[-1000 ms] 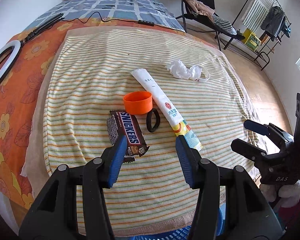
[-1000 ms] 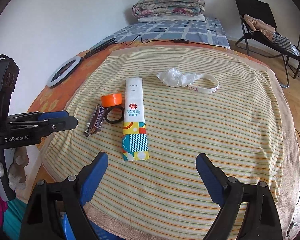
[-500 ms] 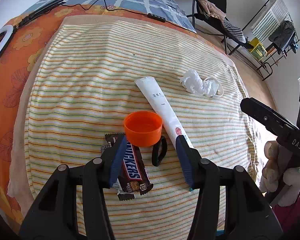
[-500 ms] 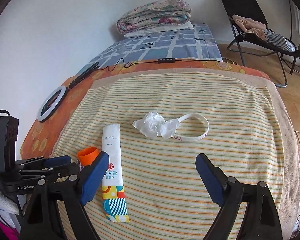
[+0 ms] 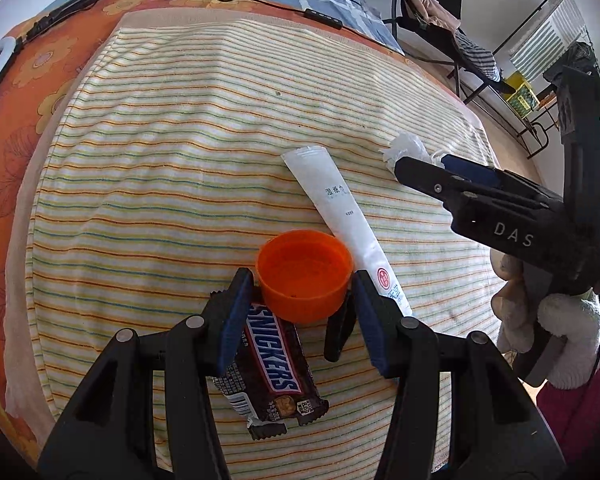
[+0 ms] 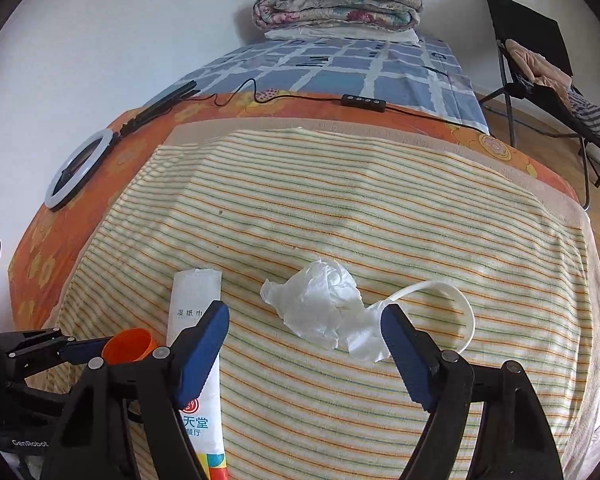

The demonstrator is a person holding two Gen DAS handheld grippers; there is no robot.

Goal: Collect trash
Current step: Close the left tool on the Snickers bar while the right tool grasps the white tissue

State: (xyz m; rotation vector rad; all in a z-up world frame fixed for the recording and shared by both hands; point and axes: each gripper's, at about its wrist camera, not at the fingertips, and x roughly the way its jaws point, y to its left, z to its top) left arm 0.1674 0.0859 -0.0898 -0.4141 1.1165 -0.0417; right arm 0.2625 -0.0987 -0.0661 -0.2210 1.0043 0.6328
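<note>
The orange cap sits mouth-up on the striped blanket of the bed, with nothing in it. The left tool points steeply down with its blue fingers on either side of the cap; whether they press on it cannot be told. Just beneath lie a Snickers wrapper and a black ring, and the wet-wipe packet runs beside the cap.

The right wrist view alone gives the crumpled white tissue in full, touching a white plastic loop. The right tool hangs tilted down over it, jaws apart and just now narrowing, with the tissue between them but not pressed. That view also shows a ring light and a folded quilt further up the bed.

In the left wrist view a gloved hand holds the right tool at the frame's right edge.
</note>
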